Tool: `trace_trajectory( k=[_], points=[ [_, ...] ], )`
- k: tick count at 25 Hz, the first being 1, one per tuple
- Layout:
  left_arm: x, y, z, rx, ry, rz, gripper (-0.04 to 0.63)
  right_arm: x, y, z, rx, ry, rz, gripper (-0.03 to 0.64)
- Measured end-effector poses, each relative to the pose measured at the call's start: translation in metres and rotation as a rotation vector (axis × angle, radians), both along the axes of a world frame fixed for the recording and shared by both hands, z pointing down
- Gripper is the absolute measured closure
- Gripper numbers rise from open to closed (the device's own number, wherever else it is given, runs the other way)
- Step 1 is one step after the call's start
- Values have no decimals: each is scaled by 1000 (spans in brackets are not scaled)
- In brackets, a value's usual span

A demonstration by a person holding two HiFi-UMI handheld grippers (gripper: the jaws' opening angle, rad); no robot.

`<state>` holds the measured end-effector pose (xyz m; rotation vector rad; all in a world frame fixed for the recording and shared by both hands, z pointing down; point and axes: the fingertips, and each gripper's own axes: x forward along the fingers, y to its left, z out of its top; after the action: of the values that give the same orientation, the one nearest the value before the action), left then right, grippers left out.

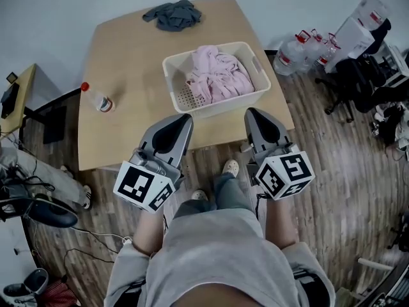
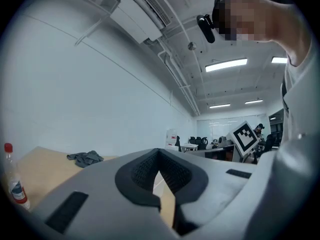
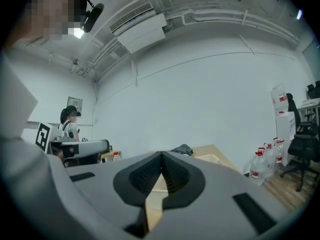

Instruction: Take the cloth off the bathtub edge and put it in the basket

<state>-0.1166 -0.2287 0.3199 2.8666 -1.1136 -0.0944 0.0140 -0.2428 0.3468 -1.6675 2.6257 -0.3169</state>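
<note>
Bottle (image 1: 97, 98): we see it upright on the left part of the table (image 1: 128, 62), red cap on top.
Left gripper (image 1: 184, 119): jaws together with nothing between them. It hovers over the table's near edge, pointing at the basket.
Gray cloth (image 1: 172, 14): crumpled at the table's far edge, well apart from the basket.
Basket (image 1: 220, 106): white, just ahead of both grippers.
Pink cloth (image 1: 217, 75): heaped inside the basket.
Right gripper (image 1: 254, 114): jaws pressed together, empty.
Water jugs (image 1: 300, 51): on the floor to the right of the table.
</note>
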Motion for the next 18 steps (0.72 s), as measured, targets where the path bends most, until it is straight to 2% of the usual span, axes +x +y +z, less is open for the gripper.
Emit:
trace_trajectory(
  k=[5,13,18],
  points=[
    [8,15,-2,12,2,24,598,3,19,-10,29,-9,13,607],
    [24,34,-17,46,8,16,598,11,39,-29,79,-24,-16,607],
    [45,53,-25,59,9,10,598,20,61,-37,100,12,-54,607]
  ],
)
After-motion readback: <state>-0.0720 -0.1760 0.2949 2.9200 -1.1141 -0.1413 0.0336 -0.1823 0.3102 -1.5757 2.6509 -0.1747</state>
